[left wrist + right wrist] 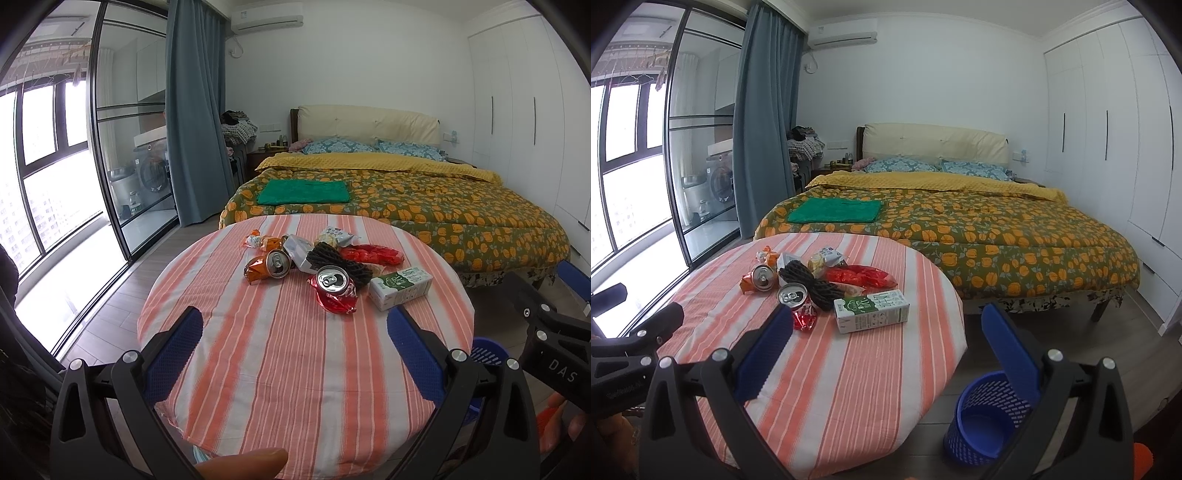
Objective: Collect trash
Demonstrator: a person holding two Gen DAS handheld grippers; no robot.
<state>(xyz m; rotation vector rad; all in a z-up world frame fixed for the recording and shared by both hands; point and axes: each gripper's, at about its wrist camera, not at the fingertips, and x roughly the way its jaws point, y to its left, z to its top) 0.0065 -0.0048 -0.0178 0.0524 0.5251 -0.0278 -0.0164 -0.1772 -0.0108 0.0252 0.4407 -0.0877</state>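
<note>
Trash lies in a pile on the round striped table (303, 369) (831, 369): a crushed red can (332, 286) (798, 304), a crushed orange can (271, 265) (761, 278), a green-and-white carton (400, 288) (871, 310), black foam netting (340, 262) (812, 284), a red wrapper (371, 254) (862, 275) and snack packets (334, 236) (823, 260). My left gripper (295, 328) is open and empty, short of the pile. My right gripper (886, 325) is open and empty, near the carton. A blue mesh bin (990, 417) (487, 360) stands on the floor right of the table.
A bed with a floral quilt (424, 210) (979, 229) and a folded green cloth (304, 192) stands behind the table. White wardrobes (1115, 129) line the right wall. Glass sliding doors (118, 147) and a blue curtain (195, 110) are on the left.
</note>
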